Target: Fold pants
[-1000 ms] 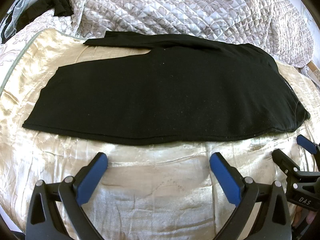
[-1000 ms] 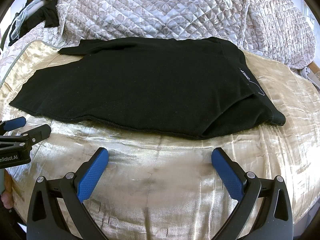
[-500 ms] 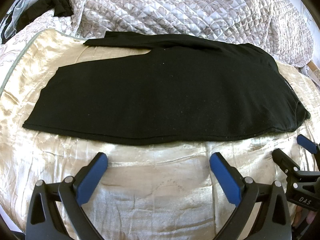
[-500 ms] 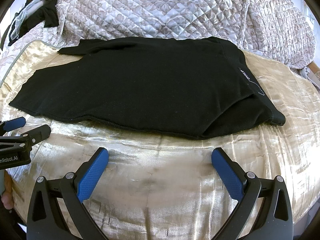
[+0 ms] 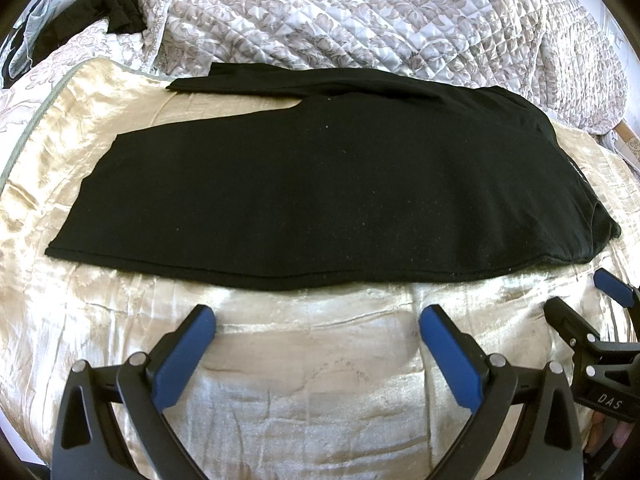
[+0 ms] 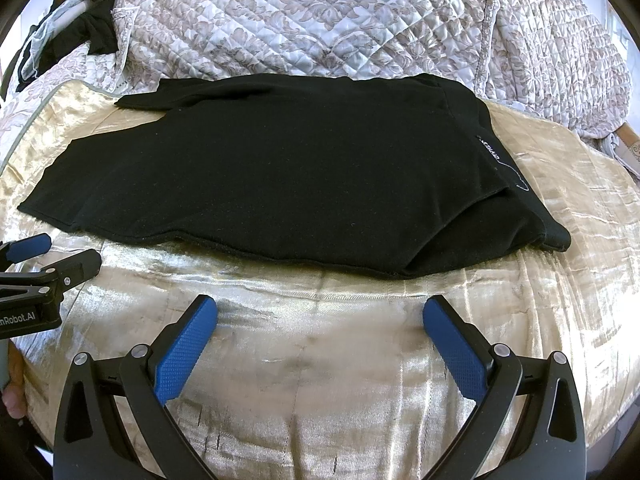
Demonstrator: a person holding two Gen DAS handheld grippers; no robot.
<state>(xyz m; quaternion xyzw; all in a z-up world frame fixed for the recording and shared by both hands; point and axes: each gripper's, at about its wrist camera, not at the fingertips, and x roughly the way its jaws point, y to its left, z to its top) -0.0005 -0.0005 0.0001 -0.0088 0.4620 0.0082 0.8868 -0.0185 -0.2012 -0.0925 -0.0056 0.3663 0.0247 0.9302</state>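
Black pants (image 5: 320, 184) lie flat across a shiny gold satin cover (image 5: 300, 380), folded lengthwise with one leg over the other, hems to the left and waist to the right. They also show in the right wrist view (image 6: 280, 176), with a white label near the waist. My left gripper (image 5: 316, 328) is open and empty, just short of the pants' near edge. My right gripper (image 6: 320, 320) is open and empty, near the waist end. Each gripper shows in the other's view: the right gripper (image 5: 588, 300), the left gripper (image 6: 56, 250).
A quilted grey floral bedspread (image 5: 380, 16) is bunched up behind the pants. Dark clothes (image 5: 100, 12) lie at the far left corner. The gold cover (image 6: 320, 400) stretches toward me in front of the pants.
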